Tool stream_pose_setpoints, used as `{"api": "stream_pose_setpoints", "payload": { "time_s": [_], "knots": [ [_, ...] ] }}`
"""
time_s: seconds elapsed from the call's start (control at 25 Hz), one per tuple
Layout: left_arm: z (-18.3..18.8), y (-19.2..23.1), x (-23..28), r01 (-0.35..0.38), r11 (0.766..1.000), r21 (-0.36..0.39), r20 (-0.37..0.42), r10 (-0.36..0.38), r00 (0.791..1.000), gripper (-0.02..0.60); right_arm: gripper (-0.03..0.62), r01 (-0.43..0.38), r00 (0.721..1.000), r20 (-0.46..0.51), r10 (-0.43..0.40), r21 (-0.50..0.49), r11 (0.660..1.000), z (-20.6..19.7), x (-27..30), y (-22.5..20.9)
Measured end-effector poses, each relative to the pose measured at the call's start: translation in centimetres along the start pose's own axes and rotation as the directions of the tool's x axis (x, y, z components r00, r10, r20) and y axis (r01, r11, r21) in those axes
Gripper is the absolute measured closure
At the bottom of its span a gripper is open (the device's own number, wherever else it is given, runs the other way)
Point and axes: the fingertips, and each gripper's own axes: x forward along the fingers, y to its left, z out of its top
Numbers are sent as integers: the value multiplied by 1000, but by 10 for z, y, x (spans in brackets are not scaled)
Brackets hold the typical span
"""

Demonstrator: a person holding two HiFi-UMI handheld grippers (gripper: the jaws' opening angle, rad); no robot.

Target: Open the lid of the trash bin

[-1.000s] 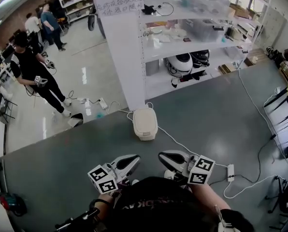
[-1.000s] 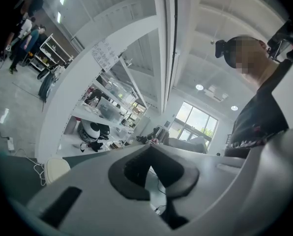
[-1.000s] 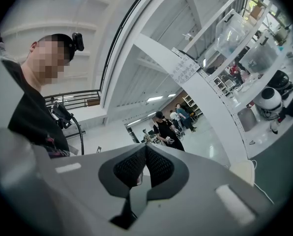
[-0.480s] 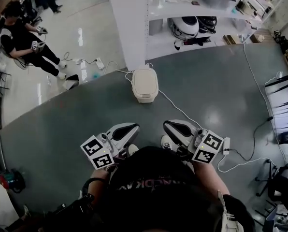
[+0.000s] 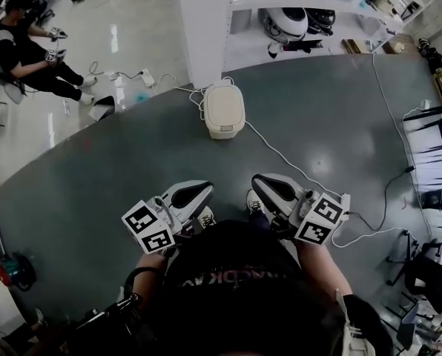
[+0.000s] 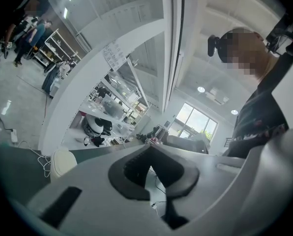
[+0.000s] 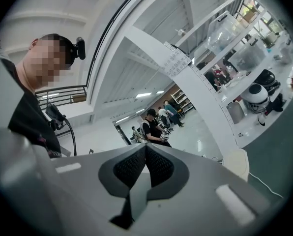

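Observation:
The trash bin [image 5: 223,110] is a small cream-white box with a rounded lid that lies down flat. It stands on the grey floor near a white pillar. My left gripper [image 5: 203,191] and right gripper [image 5: 259,183] are held side by side close to my body. Both point level toward the bin and stay well short of it. In the left gripper view the bin [image 6: 63,162] shows low at the left, beyond the shut left gripper [image 6: 149,146]. The right gripper view has the bin [image 7: 236,163] at the right, past the shut right gripper [image 7: 146,146]. Neither holds anything.
A white cable [image 5: 280,154] runs from the bin to a power strip [image 5: 345,202] beside my right gripper. Behind the bin rise the white pillar [image 5: 202,21] and shelving [image 5: 302,13]. A person [image 5: 28,54] sits at the far left. Black frames [image 5: 429,154] stand at the right.
Both grippers have sunk a little and moved together, still shut. The head view has shifted, so the bin now sits higher in the picture.

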Motion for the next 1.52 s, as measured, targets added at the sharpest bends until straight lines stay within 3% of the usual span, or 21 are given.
{"api": "stream_pose_setpoints", "payload": {
  "time_s": [0.16,0.36,0.68,0.84,1.16,1.36,1.52],
  "knots": [
    [-6,4,-18,12,1000,27,-26,-11,1000,583,592,39,999,16,-39,12,999,-11,12,5],
    [-12,2,-36,41,993,111,-91,-31,995,583,592,78,996,32,-78,14,997,-21,26,10],
    [-24,-4,-42,80,959,273,-200,-25,980,583,592,87,996,-1,-87,35,996,-36,34,-3],
    [-23,4,-32,74,963,261,-199,-21,980,583,592,60,998,-36,-58,40,997,-35,47,-25],
    [-2,30,-1,-37,977,210,-131,66,989,583,589,37,992,-124,-27,83,996,-30,76,-101],
    [9,53,29,-47,980,192,-135,73,988,583,580,80,983,-175,-58,122,989,-37,97,-175],
    [2,74,47,-38,986,161,-166,65,984,583,582,155,965,-240,-110,179,971,-76,111,-247]
  ]
}}
